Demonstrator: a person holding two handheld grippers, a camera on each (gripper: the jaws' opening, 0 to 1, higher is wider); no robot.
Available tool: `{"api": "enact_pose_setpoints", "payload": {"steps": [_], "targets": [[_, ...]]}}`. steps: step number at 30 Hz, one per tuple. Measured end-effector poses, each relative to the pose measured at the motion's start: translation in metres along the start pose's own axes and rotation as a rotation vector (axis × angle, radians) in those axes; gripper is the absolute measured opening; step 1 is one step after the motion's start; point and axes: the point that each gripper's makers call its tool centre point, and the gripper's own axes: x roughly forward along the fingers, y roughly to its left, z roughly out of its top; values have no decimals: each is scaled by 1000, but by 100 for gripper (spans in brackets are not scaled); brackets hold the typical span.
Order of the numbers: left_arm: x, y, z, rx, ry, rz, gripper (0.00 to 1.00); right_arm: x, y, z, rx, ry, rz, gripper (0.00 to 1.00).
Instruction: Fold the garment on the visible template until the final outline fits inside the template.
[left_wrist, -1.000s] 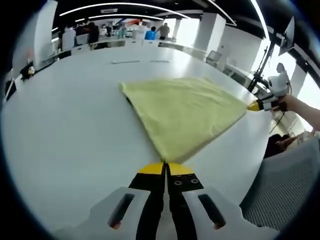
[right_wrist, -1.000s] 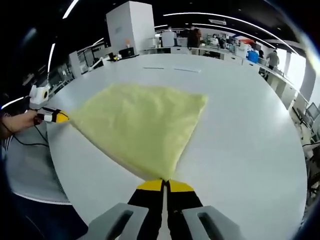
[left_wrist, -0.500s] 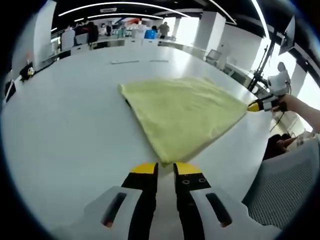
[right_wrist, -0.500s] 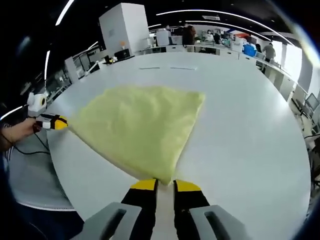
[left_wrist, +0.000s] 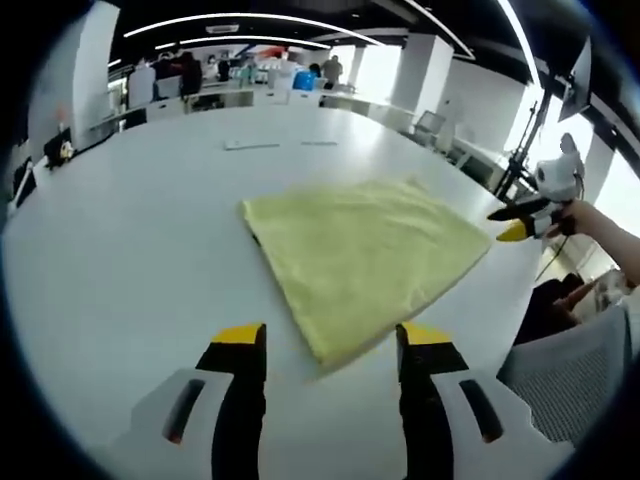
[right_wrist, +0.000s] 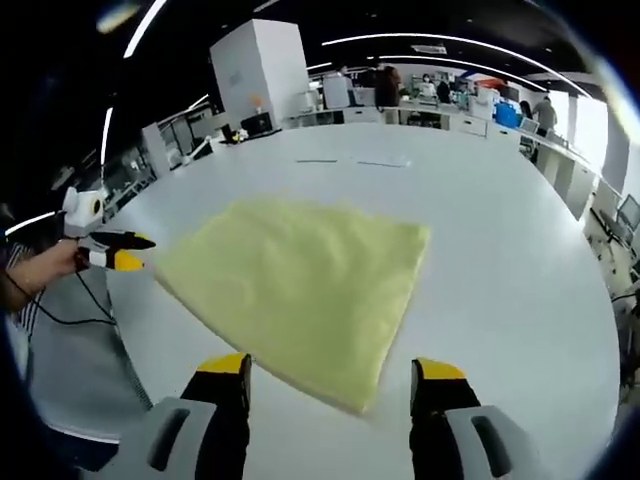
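In the left gripper view, the left gripper (left_wrist: 328, 345) has its jaws spread wide with nothing between them, standing just short of the near corner of the yellow garment (left_wrist: 365, 250). The garment lies flat on the white bench (left_wrist: 130, 250) in a folded, roughly four-sided shape. Beyond its right-hand corner the right gripper (left_wrist: 516, 222) comes in, held by a hand (left_wrist: 592, 215), its yellow-tipped jaws parted and just off the cloth.

The right gripper view gives the mirror of this: the right gripper (right_wrist: 330, 375) with jaws wide apart and holding nothing, the garment (right_wrist: 300, 285) just beyond them on the bench (right_wrist: 500, 240), and the left gripper (right_wrist: 118, 250) at the left near the cloth's far corner, jaws open, in a hand (right_wrist: 45, 268).

Farther off, two thin strips (left_wrist: 275, 145) lie on the bench well past the garment. Behind are desks with people (left_wrist: 180, 72) and, in the right gripper view, a tall white cabinet (right_wrist: 258, 72).
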Motion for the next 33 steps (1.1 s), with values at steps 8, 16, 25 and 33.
{"api": "enact_pose_setpoints", "payload": {"steps": [8,16,25,33], "targets": [[-12,-12,16,-32,-29,-23,71,-15,15,19,-31,-12,55,81],[-29,-27,33,-31,-64,-34,87,-29,31,24,-68,10,85,92],[-38,-36,33,7,-65,-48,97,-41,38,28,-85,-16,91,99],[-45,-39,29,25,-57,-42,99,-44,38,28,-86,-39,89,99]]}}
